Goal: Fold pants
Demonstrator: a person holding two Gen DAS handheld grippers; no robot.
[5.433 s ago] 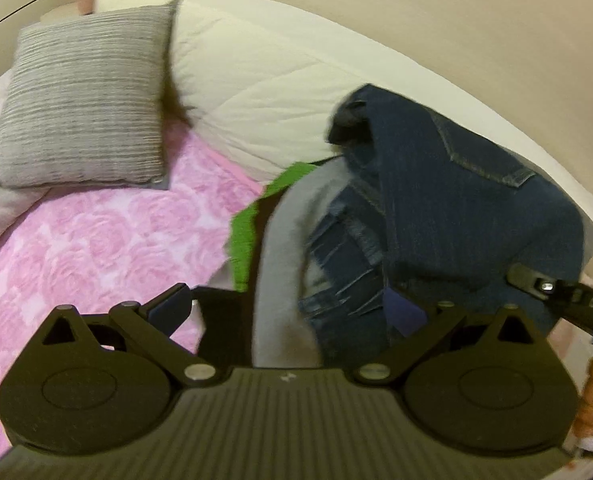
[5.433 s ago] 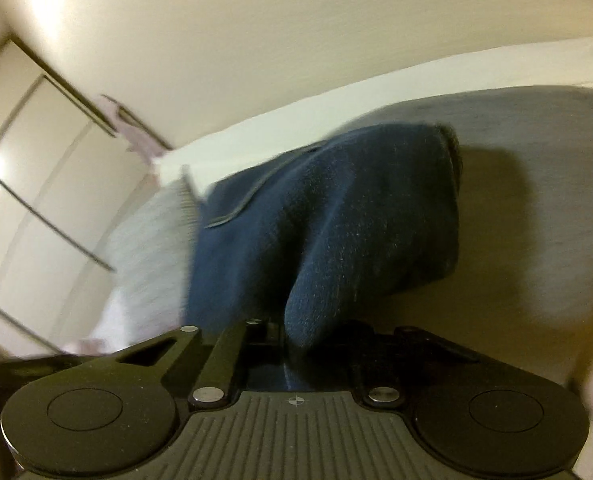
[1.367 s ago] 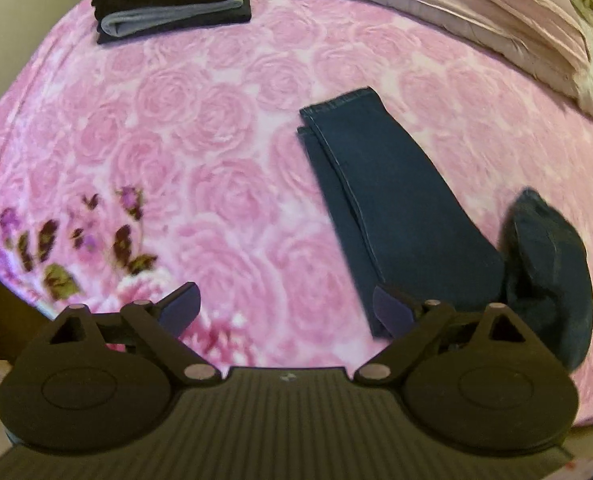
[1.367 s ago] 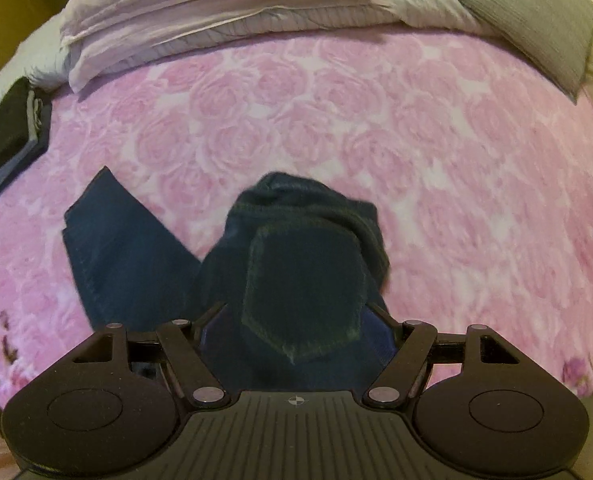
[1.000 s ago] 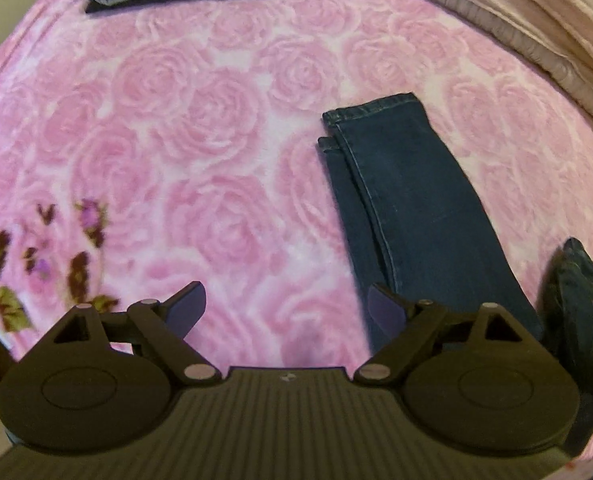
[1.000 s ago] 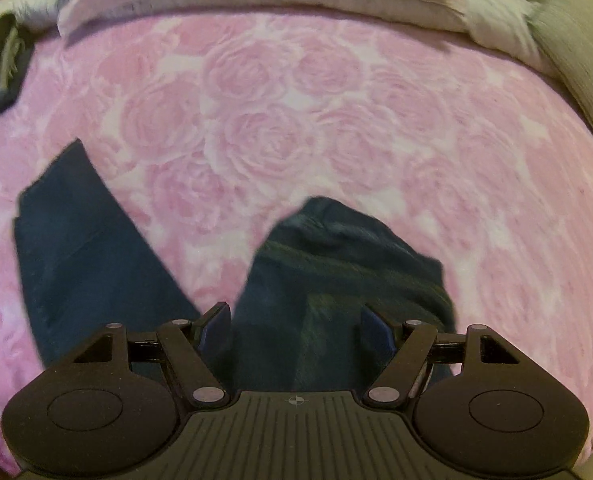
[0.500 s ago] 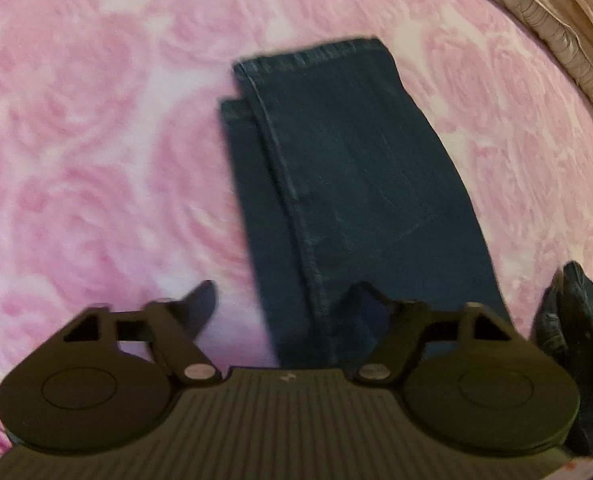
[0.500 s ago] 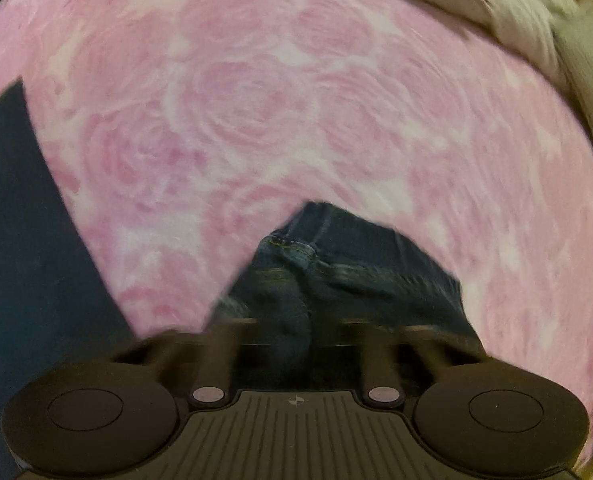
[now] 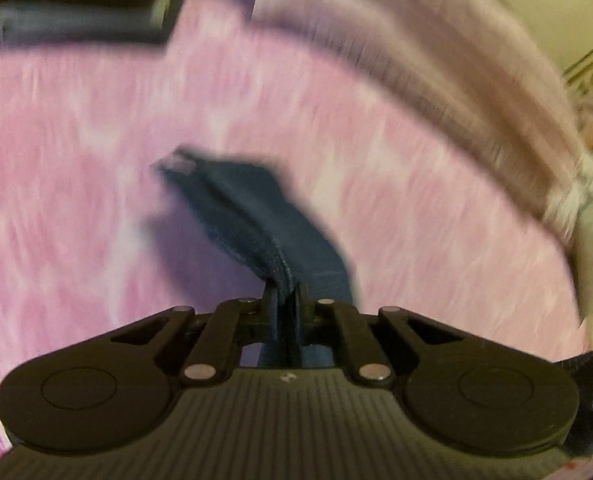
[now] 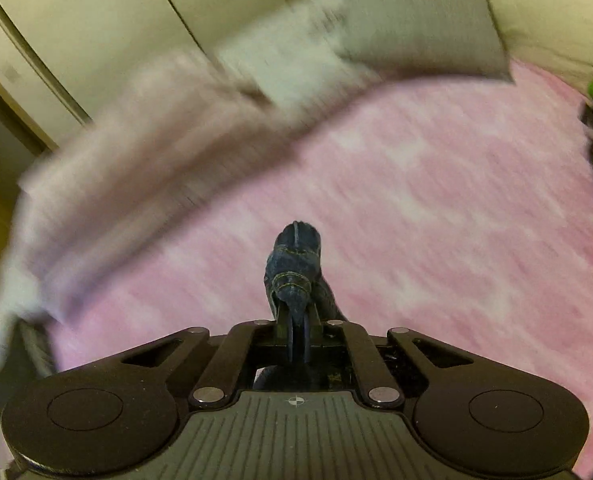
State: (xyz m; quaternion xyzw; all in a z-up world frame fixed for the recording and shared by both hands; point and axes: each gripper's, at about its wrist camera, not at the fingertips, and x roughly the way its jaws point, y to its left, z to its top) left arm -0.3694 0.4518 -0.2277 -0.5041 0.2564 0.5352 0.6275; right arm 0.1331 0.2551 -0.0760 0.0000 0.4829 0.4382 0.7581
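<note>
left tongs (image 9: 284,300) clamped tight on a seamed edge of the dark blue pants (image 9: 256,216); the leg trails away from them, raised off the pink rose blanket (image 9: 76,140) on the bed, casting a shadow; right tongs (image 10: 296,320) pinched fully together on a bunched, stitched part of the pants (image 10: 294,264), held above the blanket (image 10: 436,208); folded dark clothes (image 9: 76,4) lie at the far edge; grey pillow (image 10: 416,20) beyond; both views blurred.

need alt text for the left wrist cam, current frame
The left gripper is shut on a fold of dark blue jeans, which trail away from it over a pink bedspread. The frame is motion-blurred; a dark folded stack sits at top left and pale bedding runs along the upper right.
</note>
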